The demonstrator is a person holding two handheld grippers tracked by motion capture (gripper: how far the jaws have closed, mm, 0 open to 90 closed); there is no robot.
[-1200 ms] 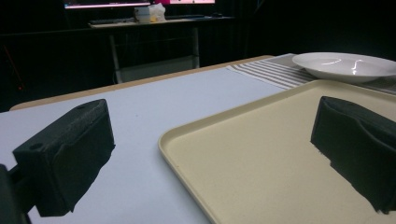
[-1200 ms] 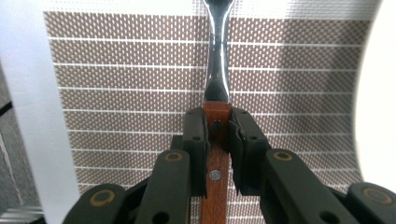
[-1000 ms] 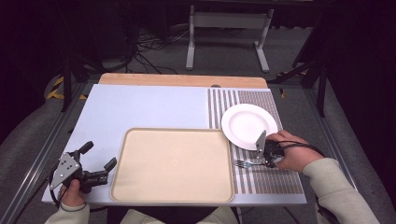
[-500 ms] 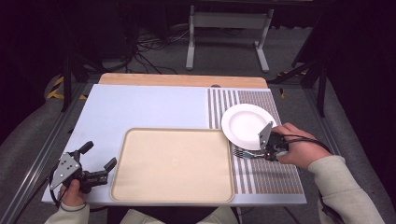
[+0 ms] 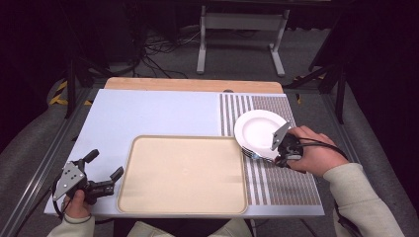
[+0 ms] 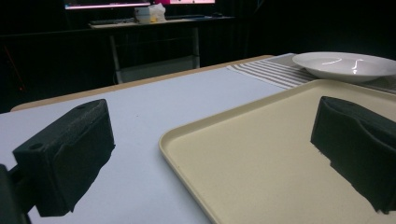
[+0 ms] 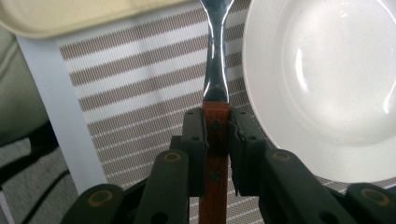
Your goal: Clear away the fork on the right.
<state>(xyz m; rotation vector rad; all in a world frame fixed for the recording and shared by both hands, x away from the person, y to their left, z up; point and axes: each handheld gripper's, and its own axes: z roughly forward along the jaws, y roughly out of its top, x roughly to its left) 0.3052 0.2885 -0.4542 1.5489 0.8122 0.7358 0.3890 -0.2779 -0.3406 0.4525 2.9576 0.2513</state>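
Right tongs (image 7: pixel 217 140) are clamped on the reddish-brown wooden handle of a steel fork (image 7: pixel 215 74); in the right gripper view both pads press the handle's flat sides, w/ the shiny neck running straight out ahead of the jaws, so the fork's long axis is in line w/ the tongs. In the high view the right tongs (image 5: pixel 285 150) sit at the near rim of the round white plate (image 5: pixel 257 127), tines (image 5: pixel 249 153) pointing left toward the beige rectangular plastic tray (image 5: pixel 183 173). The relation that matters, as I judge it: the tray lies left of the fork tip, just beside it, w/ a narrow band of the brown-and-white striped placemat (image 5: pixel 276 182) between; the plate is touching-close on the far side. So a sideways carry to the left looks short, and the raised tray lip is the thing the tines could catch; the plate rim could get clipped if the handle swings. Whether the fork is clear of the mat I can't tell. Left tongs (image 5: pixel 101 180) rest at the tray's near-left corner on the pale blue surface (image 5: pixel 148 113), jaws spread wide and nothing between them; the left gripper view shows the tray edge (image 6: pixel 187 154) between its two black pads. Right hand is clearly the nearer one to both fork and plate; left is well apart.
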